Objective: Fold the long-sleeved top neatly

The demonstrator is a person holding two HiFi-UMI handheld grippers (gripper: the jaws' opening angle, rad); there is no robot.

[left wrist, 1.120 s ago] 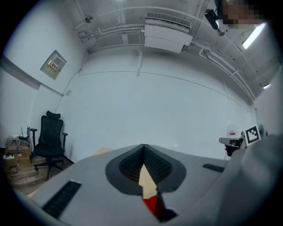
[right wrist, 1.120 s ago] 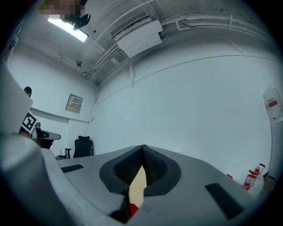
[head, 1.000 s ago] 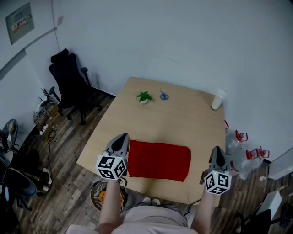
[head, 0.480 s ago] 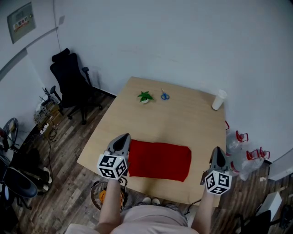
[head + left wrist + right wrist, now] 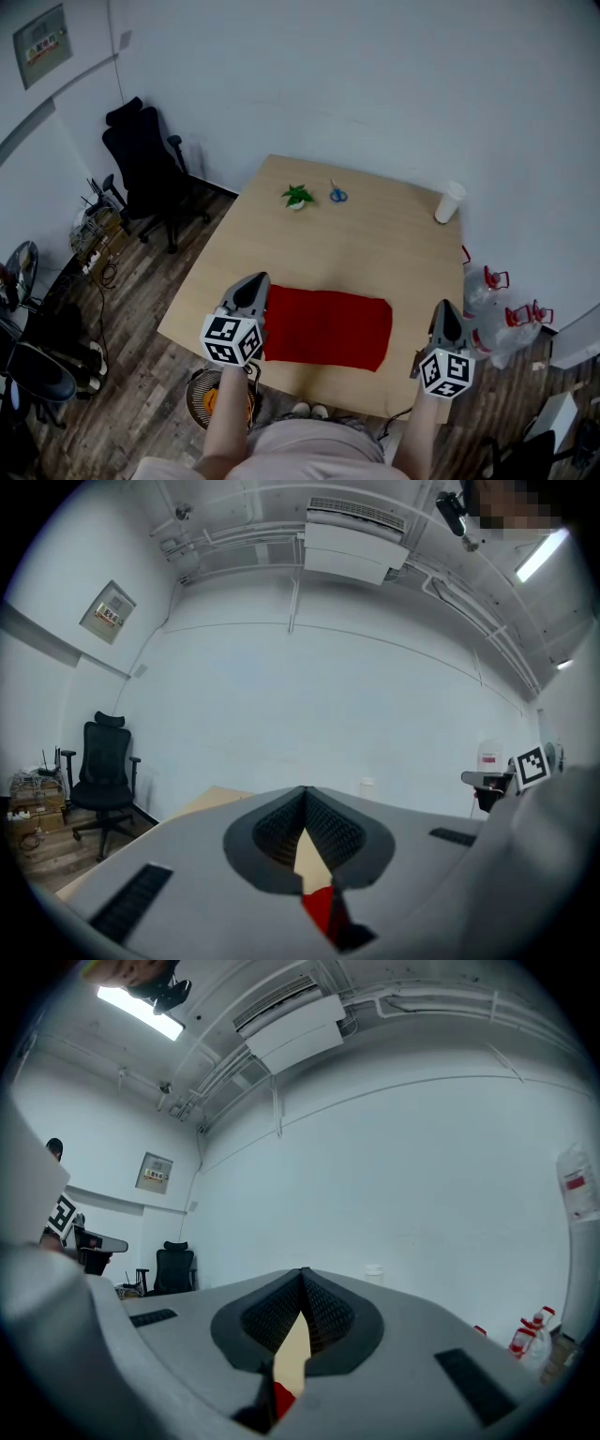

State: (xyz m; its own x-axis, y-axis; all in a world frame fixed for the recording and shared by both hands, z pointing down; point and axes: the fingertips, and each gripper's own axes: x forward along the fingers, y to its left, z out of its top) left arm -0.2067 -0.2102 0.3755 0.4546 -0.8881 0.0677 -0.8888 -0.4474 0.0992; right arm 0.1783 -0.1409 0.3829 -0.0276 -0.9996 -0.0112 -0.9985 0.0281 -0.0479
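Red top (image 5: 326,328) flat on table (image 5: 361,246) btwn closed left gripper (image 5: 253,280), right gripper (image 5: 446,307).

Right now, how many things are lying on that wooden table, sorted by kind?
Red top, folded flat: 1
Small green plant: 1
Blue-handled scissors: 1
White cup: 1
Total: 4
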